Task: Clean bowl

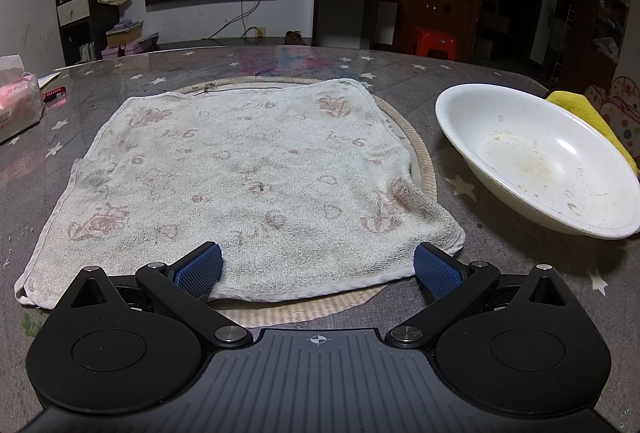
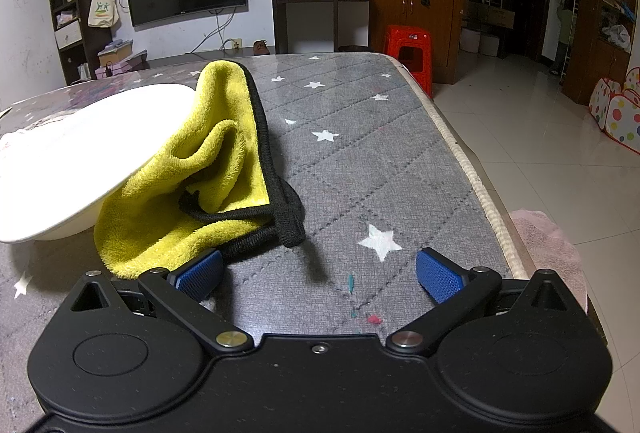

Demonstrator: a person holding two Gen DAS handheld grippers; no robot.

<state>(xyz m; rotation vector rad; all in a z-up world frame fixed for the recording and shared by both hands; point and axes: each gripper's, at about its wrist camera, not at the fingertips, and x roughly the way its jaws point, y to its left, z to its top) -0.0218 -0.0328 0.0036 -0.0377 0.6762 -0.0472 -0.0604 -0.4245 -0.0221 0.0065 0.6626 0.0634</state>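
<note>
Only the left wrist view shows the bowl's (image 1: pixel 536 161) smeared inside.

my left gripper (image 1: pixel 318 267) is matt black plastic with blue ribbed rubbery pads (image 1: pixel 199 267) and shiny metal pivot pins, same deal on my right gripper (image 2: pixel 319 269). the bowl (image 1: pixel 536 161) looks like glossy white plastic or ceramic, can't tell which, smeared with dull residue inside. the towel (image 1: pixel 240 185) is rough worn terry cloth, stained. the yellow cloth (image 2: pixel 192 169) is fluffy microfibre with a black stitched edge. the table (image 2: pixel 360 161) is quilted grey fabric under a glossy clear sheet
</note>
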